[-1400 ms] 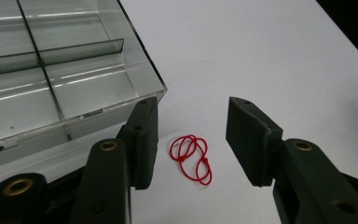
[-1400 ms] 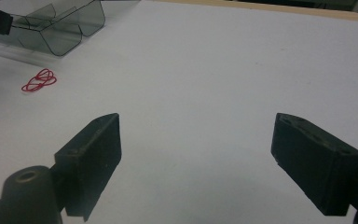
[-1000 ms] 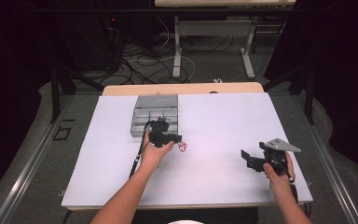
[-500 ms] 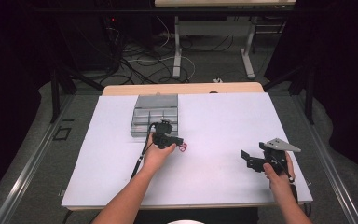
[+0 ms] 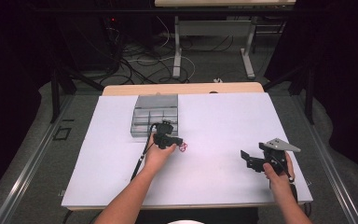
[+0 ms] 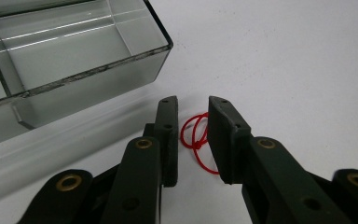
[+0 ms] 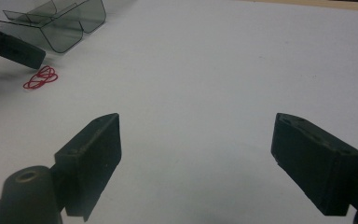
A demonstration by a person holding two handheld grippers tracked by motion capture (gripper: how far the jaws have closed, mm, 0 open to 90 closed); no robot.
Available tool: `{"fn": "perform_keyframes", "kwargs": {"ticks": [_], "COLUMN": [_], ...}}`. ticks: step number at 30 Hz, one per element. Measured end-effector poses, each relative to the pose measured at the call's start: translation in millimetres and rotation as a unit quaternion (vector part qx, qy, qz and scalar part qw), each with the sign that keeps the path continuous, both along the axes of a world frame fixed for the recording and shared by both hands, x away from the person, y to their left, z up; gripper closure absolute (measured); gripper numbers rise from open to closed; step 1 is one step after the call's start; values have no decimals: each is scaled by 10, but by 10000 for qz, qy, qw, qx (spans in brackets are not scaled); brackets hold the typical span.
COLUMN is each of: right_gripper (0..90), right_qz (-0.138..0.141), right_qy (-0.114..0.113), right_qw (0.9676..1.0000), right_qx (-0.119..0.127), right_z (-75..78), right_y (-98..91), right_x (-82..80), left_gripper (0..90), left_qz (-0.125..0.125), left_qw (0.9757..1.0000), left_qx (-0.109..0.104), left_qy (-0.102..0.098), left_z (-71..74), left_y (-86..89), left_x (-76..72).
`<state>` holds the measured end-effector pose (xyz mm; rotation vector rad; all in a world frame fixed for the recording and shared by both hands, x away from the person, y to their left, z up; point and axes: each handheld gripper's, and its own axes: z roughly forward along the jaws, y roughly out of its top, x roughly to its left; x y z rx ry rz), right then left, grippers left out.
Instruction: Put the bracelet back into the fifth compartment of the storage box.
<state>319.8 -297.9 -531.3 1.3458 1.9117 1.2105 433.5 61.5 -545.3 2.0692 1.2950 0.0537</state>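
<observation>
A small red loop of thin cord (image 6: 193, 136) lies on the white table cover, just right of a clear compartment box (image 6: 74, 60). My left gripper (image 6: 193, 105) points down at it with the loop between its jaws. The jaws have just been closing and stand narrow, with a gap still showing on either side of the cord. In the high view the left gripper (image 5: 179, 142) sits at the box's (image 5: 156, 114) near right corner, by the loop (image 5: 183, 148). My right gripper (image 5: 247, 159) rests wide open and empty at the right, its jaws (image 7: 196, 121) over bare cover.
The white cover (image 5: 223, 121) spans the table, with its far wooden edge (image 5: 182, 88) behind the box. The right gripper view shows the loop (image 7: 41, 78), the box (image 7: 65, 28) and one of the left gripper's fingers (image 7: 18, 50) at upper left. Cables and table legs lie on the floor beyond.
The left hand has edged slightly nearer and to the right, over the red loop. The right hand has kept still.
</observation>
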Motion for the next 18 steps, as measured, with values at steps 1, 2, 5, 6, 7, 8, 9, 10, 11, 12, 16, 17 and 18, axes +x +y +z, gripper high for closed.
{"fn": "perform_keyframes", "kwargs": {"ticks": [1, 2, 5, 6, 7, 8, 9, 10, 11, 12, 16, 17, 18], "right_gripper": [155, 155, 155, 155, 155, 155, 155, 155, 155, 155, 155, 155, 155], "right_qz": [-5, -5, -9, -9, -25, -3, -3, -3, 0, 1, 17, 18, 17], "right_qy": [0, 0, 8, 8, 34, 59, 62, 62, 64, 63, 69, 72, 73], "right_qw": [10000, 10000, 10000, 10000, 10000, 10000, 10000, 10000, 10000, 10000, 10000, 10000, 10000], "right_qx": [2, 2, 6, 6, 34, 25, 28, 28, 31, 30, 41, 42, 43], "right_z": [-1, -1, -3, -3, -3, 0, 0, 0, 0, -1, -3, -2, -3], "right_y": [0, 0, -2, -2, 4, 0, 1, 1, 1, 1, -1, -1, 0], "right_x": [1, 1, 2, 2, -1, -3, -3, -3, -3, -3, -1, -1, 0], "left_gripper": [763, 767, 778, 778, 779, 782, 791, 791, 803, 807, 820, 834, 841], "left_qz": [-11, -11, 14, 17, 8, 38, 23, 16, 15, 13, 26, 4, 4], "left_qw": [10000, 10000, 10000, 10000, 10000, 10000, 10000, 10000, 10000, 10000, 10000, 10000, 10000], "left_qx": [14, 14, 13, 17, 41, 25, 33, 47, 43, 45, 43, 62, 62], "left_qy": [7, 7, -7, -11, -33, -6, -1, 3, -10, -12, -11, -34, -34], "left_z": [-8, -8, -27, -31, -39, -45, -49, -48, -50, -50, -54, -57, -57], "left_y": [-5, -5, -15, -17, -17, -23, -22, -20, -21, -20, -23, -23, -23], "left_x": [2, 2, 6, 7, 10, 8, 10, 9, 10, 10, 11, 12, 12]}}
